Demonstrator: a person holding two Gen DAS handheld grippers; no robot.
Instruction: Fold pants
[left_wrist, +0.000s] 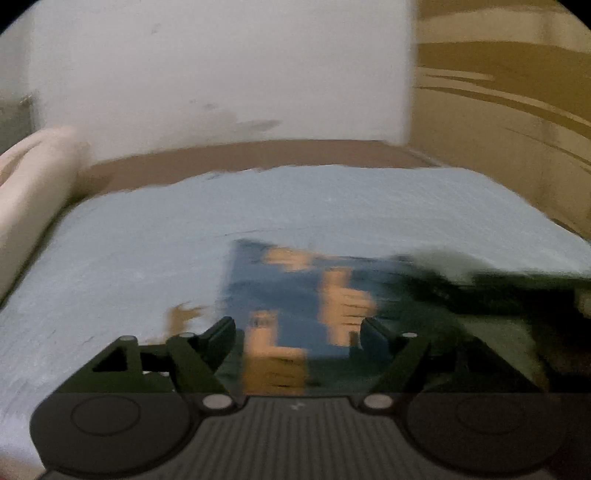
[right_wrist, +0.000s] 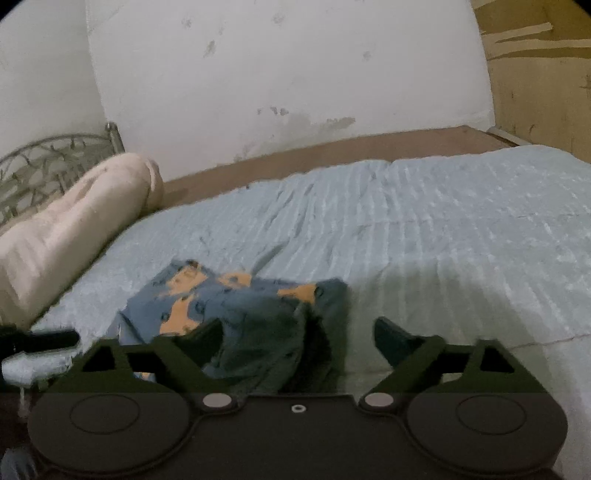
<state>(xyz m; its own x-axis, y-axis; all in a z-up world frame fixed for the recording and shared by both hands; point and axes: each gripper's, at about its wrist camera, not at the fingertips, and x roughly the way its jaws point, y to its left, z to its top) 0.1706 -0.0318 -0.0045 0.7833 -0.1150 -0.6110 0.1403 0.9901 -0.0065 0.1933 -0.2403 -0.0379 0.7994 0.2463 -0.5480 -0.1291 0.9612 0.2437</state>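
Pants (right_wrist: 236, 310), blue with orange patches, lay bunched on the pale blue bedspread (right_wrist: 443, 221) at lower centre of the right wrist frame. Right gripper (right_wrist: 295, 338) stood wide apart, gripping nothing. Left gripper (left_wrist: 297, 332) also gaped over the blurred cloth, its fingers clear of it. Cream pillow (right_wrist: 74, 229) sat at the left.

The left gripper (left_wrist: 297, 334) points slantwise downward with its jaws spread wide and nothing pressed between its pads, while the right gripper (right_wrist: 297, 338), tilted down likewise, holds its jaws wider apart still, its fingers (right_wrist: 397, 338) gripping nothing.
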